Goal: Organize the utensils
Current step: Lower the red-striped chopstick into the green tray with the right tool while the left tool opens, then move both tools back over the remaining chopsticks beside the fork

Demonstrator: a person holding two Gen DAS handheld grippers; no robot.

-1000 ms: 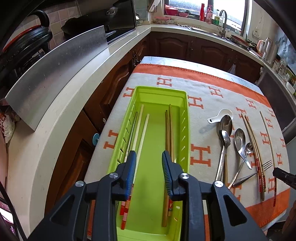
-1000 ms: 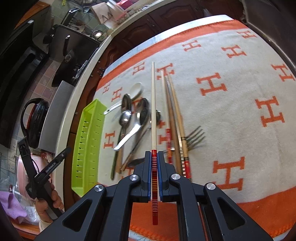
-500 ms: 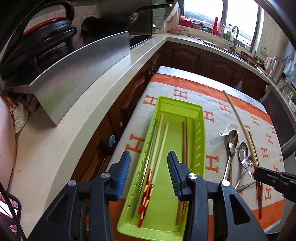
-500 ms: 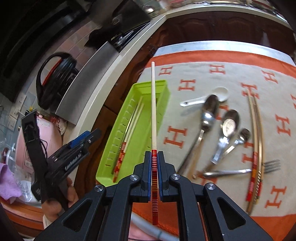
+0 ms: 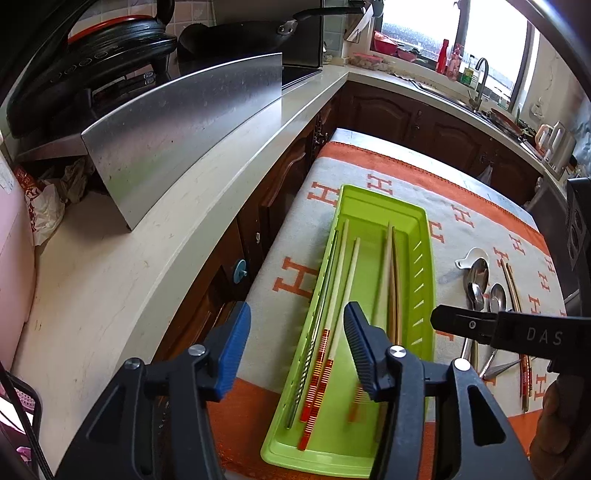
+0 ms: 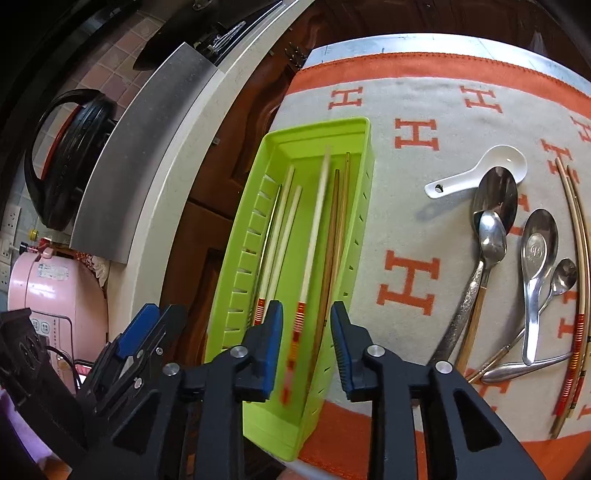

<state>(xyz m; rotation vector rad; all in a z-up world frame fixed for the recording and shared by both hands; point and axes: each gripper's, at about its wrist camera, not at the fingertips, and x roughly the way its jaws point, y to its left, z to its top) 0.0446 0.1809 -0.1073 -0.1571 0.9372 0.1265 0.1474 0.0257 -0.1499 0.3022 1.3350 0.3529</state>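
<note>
**Chopstick blurred in the green tray, both grippers wide**

We stand in a kitchen, over a table laid with a white cloth (image 6: pixel 436 206) bordered in orange and printed with orange H marks; a pale countertop (image 5: pixel 155 236) runs along the left, with dark wooden cabinets below it.

Nearest us, the left gripper (image 5: pixel 297 347) hangs with its jaws wide apart and nothing between them, above the near left corner of the tray. The right gripper (image 6: pixel 306 343) is also spread wide over the tray's near end, and a red-banded chopstick (image 6: pixel 314 229) shows blurred between its fingers without touching either pad.

The green tray (image 6: pixel 360 192) lies lengthwise along the cloth's left edge, close to the gap before the cabinets. Inside we see two pale chopsticks with red bands (image 5: pixel 341 280) on the left and a darker wooden pair (image 5: pixel 396 280) on the right, with the blurred one between them.

To the right of the tray is a bare strip of cloth, then the loose utensils: several metal spoons (image 6: pixel 535 258) overlapping, a white ceramic spoon (image 6: pixel 491 170) just beyond them, and more chopsticks (image 6: pixel 576 236) near the right edge.

Farther off, a steel panel (image 5: pixel 192 122) stands on the countertop, and a window (image 5: pixel 417 26) lights the far wall.
</note>
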